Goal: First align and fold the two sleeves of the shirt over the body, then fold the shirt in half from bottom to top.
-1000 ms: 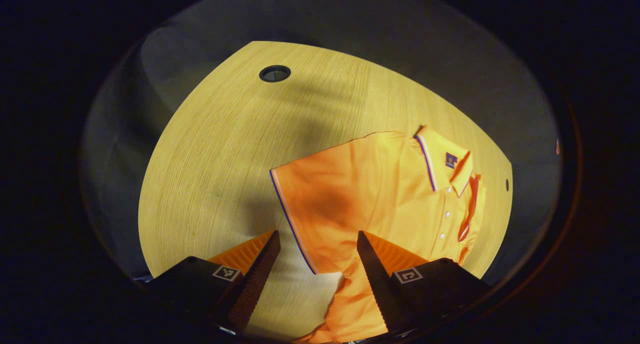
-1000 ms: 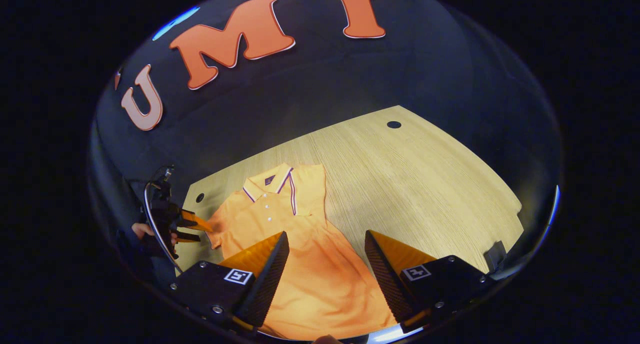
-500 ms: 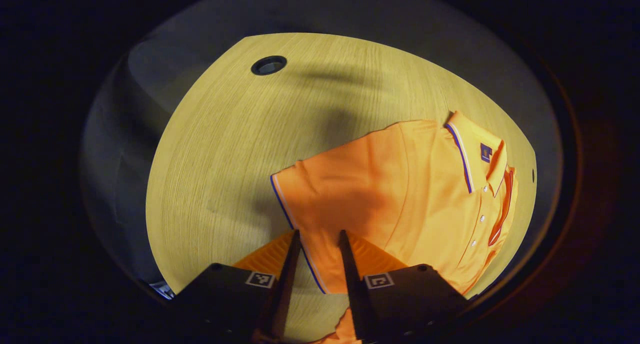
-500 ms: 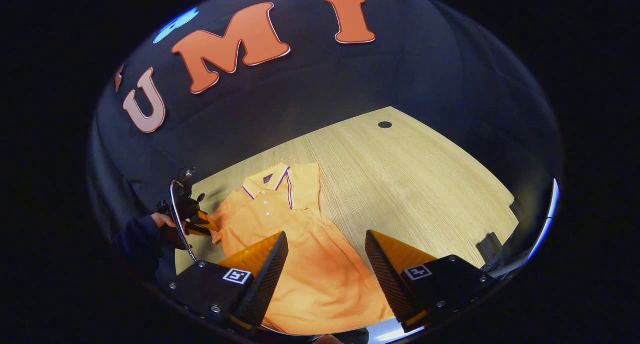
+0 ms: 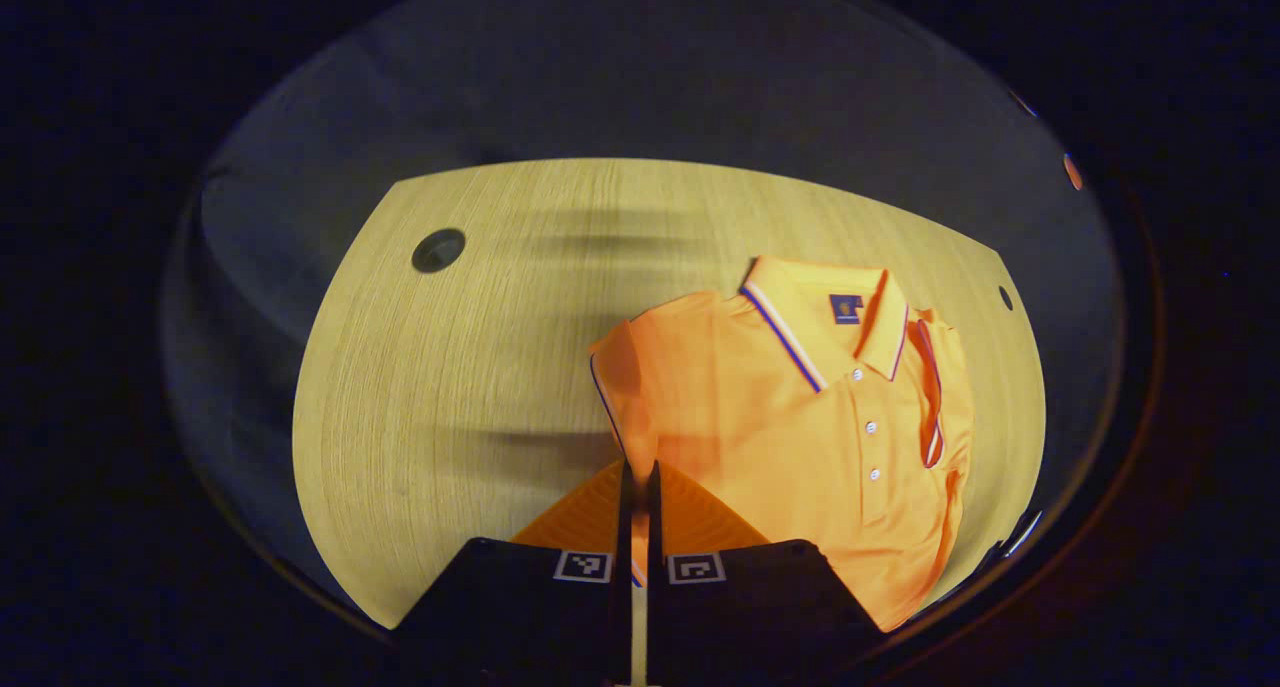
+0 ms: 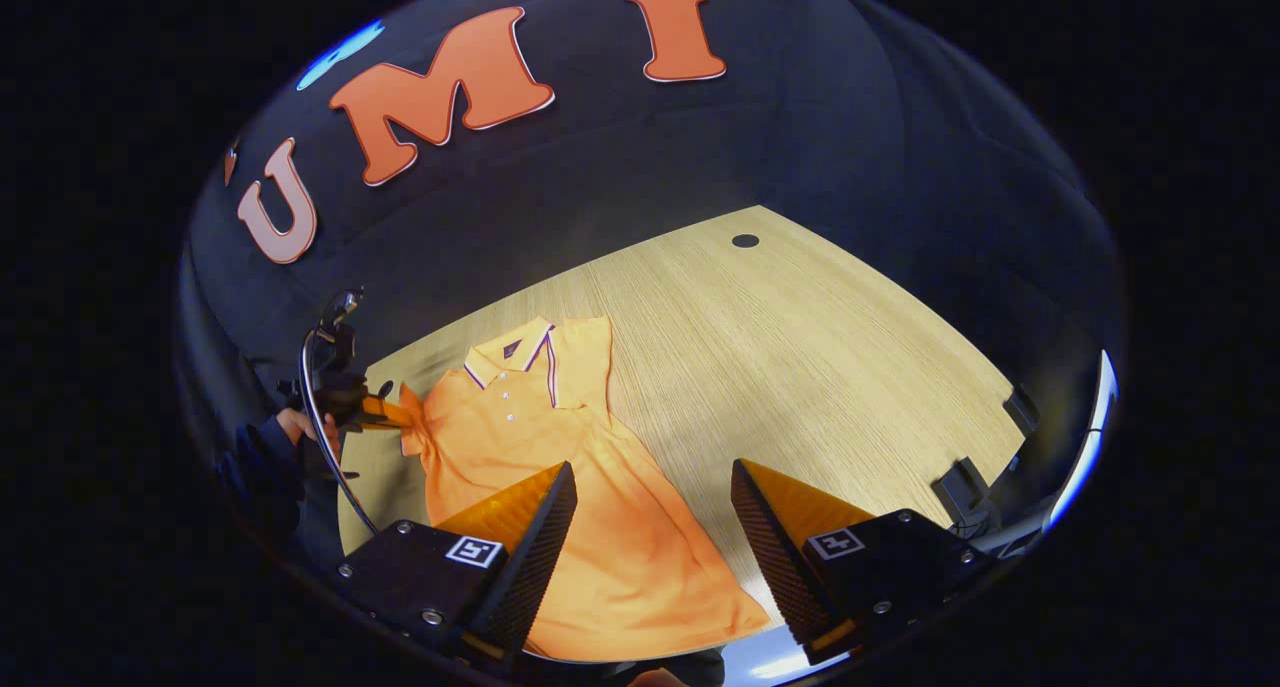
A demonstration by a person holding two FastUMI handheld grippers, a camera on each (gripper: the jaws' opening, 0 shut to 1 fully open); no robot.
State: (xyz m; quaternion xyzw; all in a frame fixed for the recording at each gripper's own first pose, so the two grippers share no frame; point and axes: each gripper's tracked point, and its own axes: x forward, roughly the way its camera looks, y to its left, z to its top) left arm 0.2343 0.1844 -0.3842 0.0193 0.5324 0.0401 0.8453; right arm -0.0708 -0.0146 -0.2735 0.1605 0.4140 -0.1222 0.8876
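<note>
Closed now, left gripper (image 5: 637,477) pinches the sleeve (image 5: 615,387) edge it straddled before, lifting it. Right gripper (image 6: 652,502) hovers spread above the shirt (image 6: 560,487), flat on the table (image 6: 800,347).

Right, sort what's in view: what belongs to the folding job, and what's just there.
Job:
- orange polo shirt
- its sleeve, pinched in the left tongs
- right tongs, open over the shirt

Just there:
- wooden table
- table's cable hole

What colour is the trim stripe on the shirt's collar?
Dark blue-purple with white beside it, on the orange polo shirt's collar; clearest in the left gripper view.
</note>
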